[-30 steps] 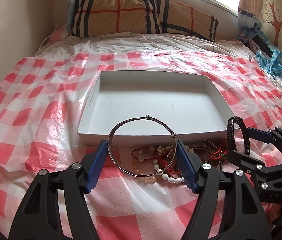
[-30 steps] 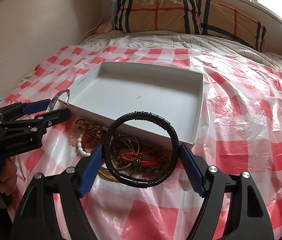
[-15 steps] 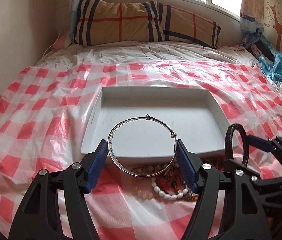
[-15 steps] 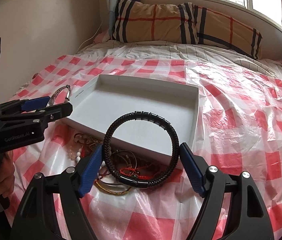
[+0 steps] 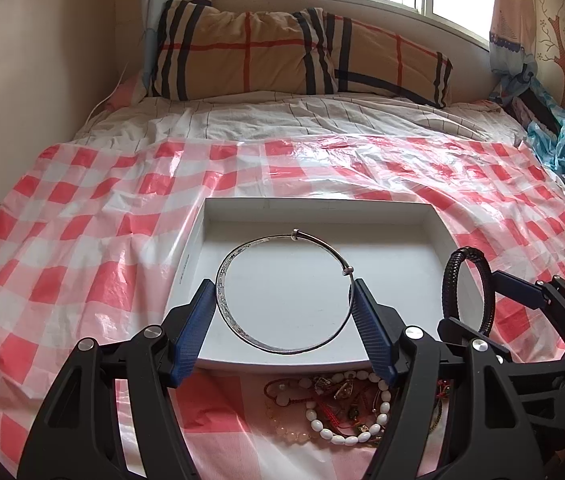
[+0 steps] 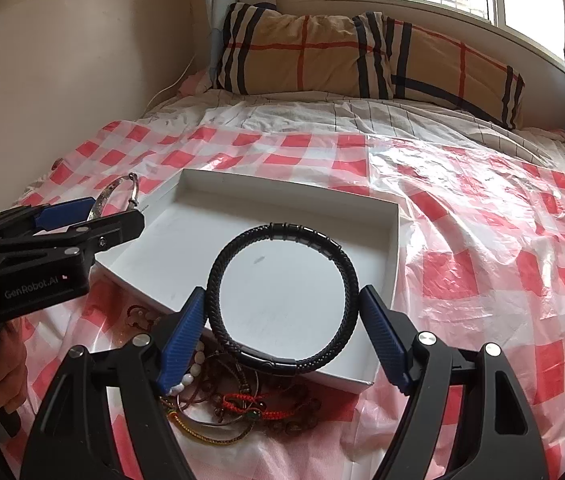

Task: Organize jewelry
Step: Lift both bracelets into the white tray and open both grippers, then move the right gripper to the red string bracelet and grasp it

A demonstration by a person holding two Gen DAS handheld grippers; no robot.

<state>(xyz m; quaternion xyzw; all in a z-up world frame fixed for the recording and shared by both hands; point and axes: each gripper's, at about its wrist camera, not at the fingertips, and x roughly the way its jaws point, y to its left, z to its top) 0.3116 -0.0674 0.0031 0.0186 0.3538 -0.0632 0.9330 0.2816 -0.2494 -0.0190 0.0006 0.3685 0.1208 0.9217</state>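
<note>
Left gripper (image 5: 286, 304) holds a silver bangle (image 5: 282, 294) and right gripper (image 6: 282, 320) a black bracelet (image 6: 282, 298), both seemingly above the tray (image 5: 434, 220)'s near edge. Released early, either could drop onto the tangled pile (image 5: 334, 408) on the bed.

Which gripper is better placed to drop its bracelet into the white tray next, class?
Left, marginally. The left gripper holds the silver bangle squarely over the tray floor. The right gripper holds the black bracelet nearer the tray's front corner, partly over the jewelry pile.
</note>
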